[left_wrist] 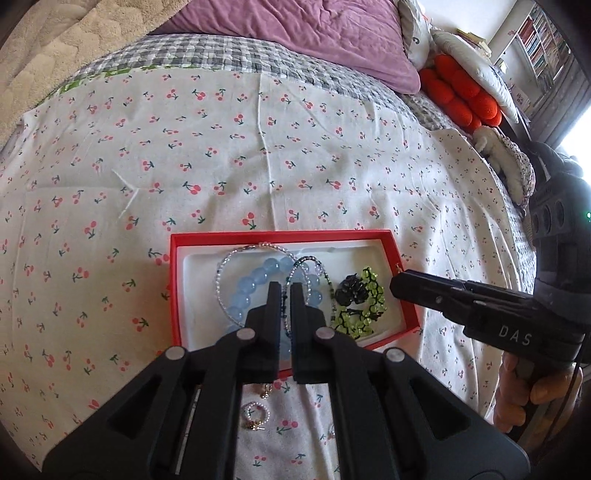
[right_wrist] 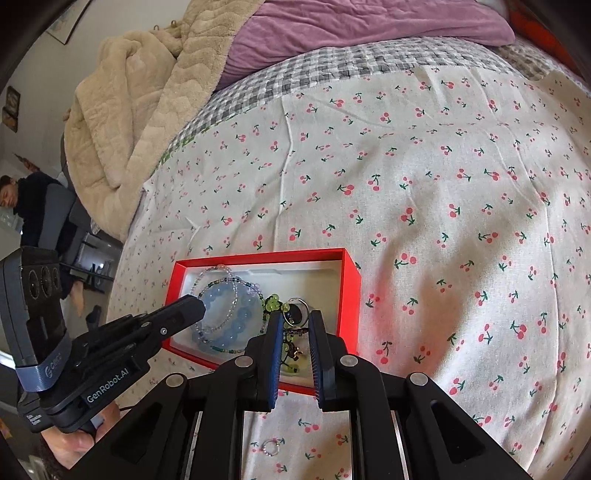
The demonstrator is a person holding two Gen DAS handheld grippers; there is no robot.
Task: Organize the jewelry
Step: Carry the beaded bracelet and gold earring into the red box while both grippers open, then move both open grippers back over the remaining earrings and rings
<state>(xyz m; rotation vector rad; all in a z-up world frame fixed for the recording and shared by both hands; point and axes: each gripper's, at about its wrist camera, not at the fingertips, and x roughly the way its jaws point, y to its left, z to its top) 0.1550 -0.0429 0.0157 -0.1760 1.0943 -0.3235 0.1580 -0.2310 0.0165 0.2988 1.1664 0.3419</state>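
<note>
A red box [left_wrist: 176,284] with a white liner lies on the cherry-print cloth. In it are a blue bead bracelet [left_wrist: 258,277], thin beaded loops, a black flower piece [left_wrist: 351,292] and a green bead bracelet [left_wrist: 365,308]. My left gripper [left_wrist: 284,290] hangs over the box's middle, shut, with a thin beaded strand [left_wrist: 306,263] running through the slit between its fingers. Over the box's right end, my right gripper [right_wrist: 295,318] is shut on a silver ring [right_wrist: 295,308]. The other wrist views also show the left gripper [right_wrist: 197,304] and the right gripper [left_wrist: 396,285].
Loose pieces lie on the cloth in front of the box: a pearl ring [left_wrist: 255,415], a small gold piece [left_wrist: 264,391] and a small silver ring [right_wrist: 271,447]. A purple pillow [left_wrist: 295,33], beige blanket [right_wrist: 140,92] and orange cushion [left_wrist: 458,92] lie behind. A person [right_wrist: 33,206] sits far left.
</note>
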